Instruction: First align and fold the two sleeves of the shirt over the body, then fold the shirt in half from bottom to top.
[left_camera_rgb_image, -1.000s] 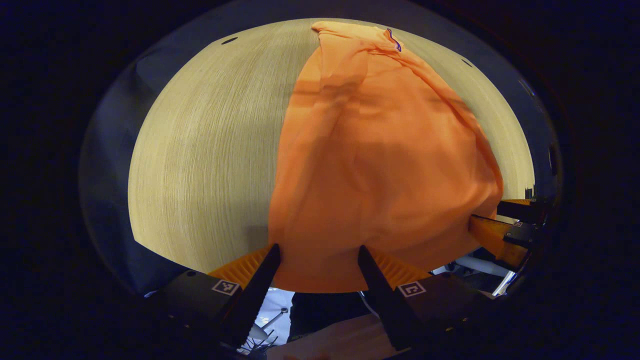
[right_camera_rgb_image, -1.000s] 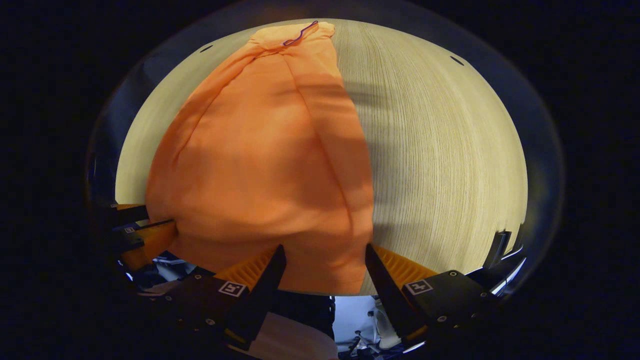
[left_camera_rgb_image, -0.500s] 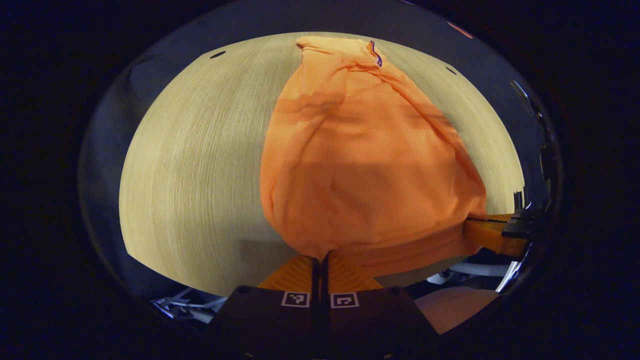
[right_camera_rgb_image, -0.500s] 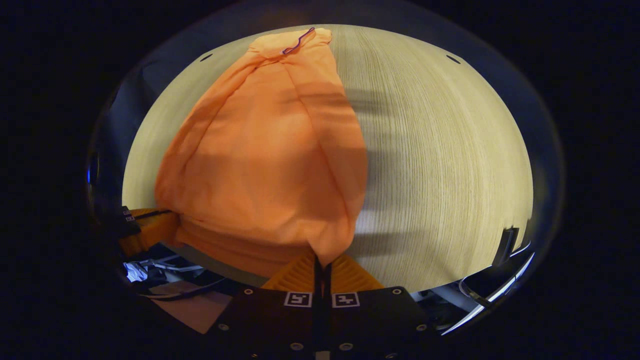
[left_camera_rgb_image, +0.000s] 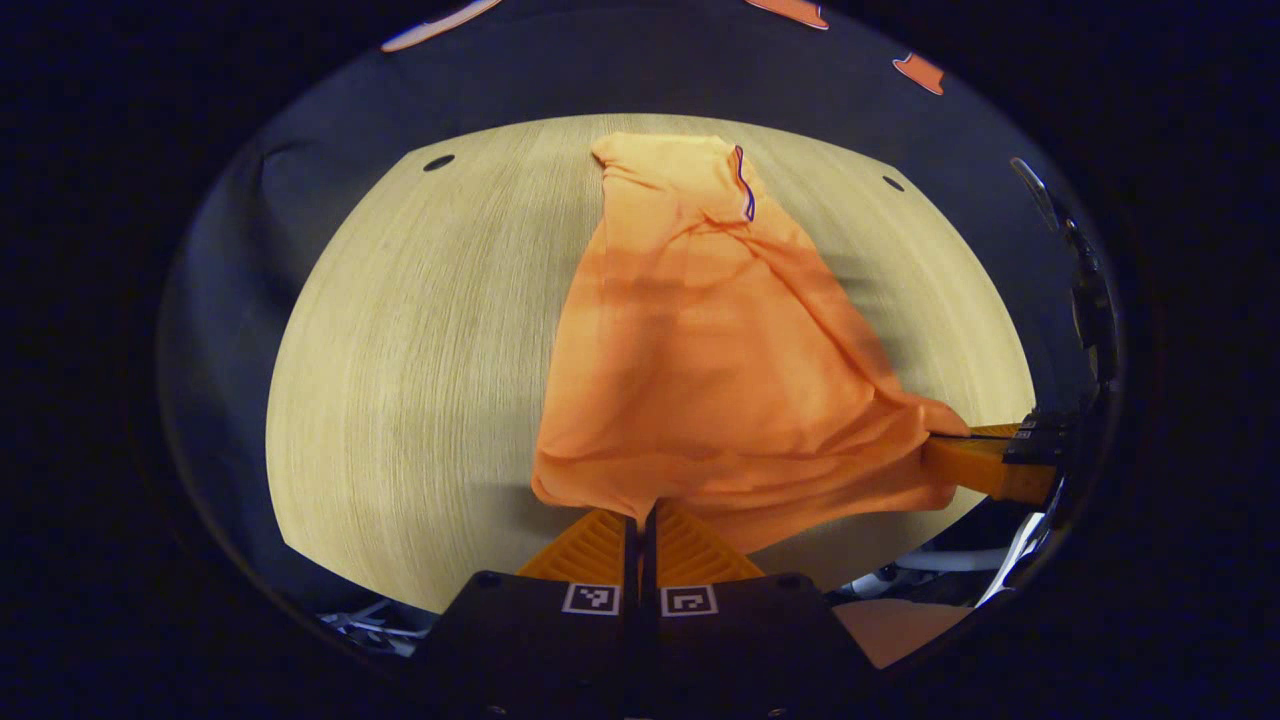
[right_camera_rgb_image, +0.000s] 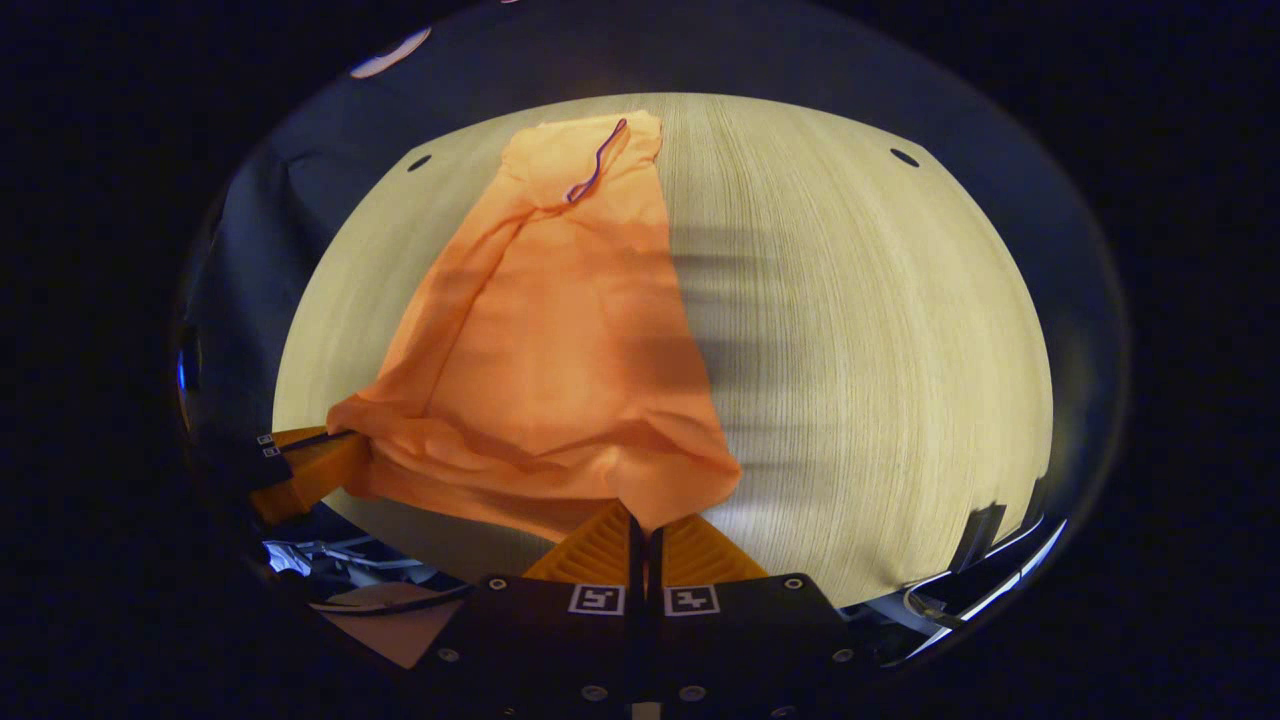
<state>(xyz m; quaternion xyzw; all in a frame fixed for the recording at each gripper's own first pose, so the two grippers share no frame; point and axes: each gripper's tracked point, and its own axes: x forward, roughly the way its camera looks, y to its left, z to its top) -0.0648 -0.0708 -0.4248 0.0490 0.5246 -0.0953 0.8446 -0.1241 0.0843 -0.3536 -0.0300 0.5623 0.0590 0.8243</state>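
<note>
The orange shirt (left_camera_rgb_image: 700, 360) lay lengthwise on the worktop (left_camera_rgb_image: 400, 350), collar toward 12 o'clock. The left tongs (left_camera_rgb_image: 641, 518) and right tongs (right_camera_rgb_image: 643, 522) were each clamped on a hem corner. Recommended: carry both corners level toward 12 o'clock, keeping the hem taut and parallel, to land squarely.
</note>
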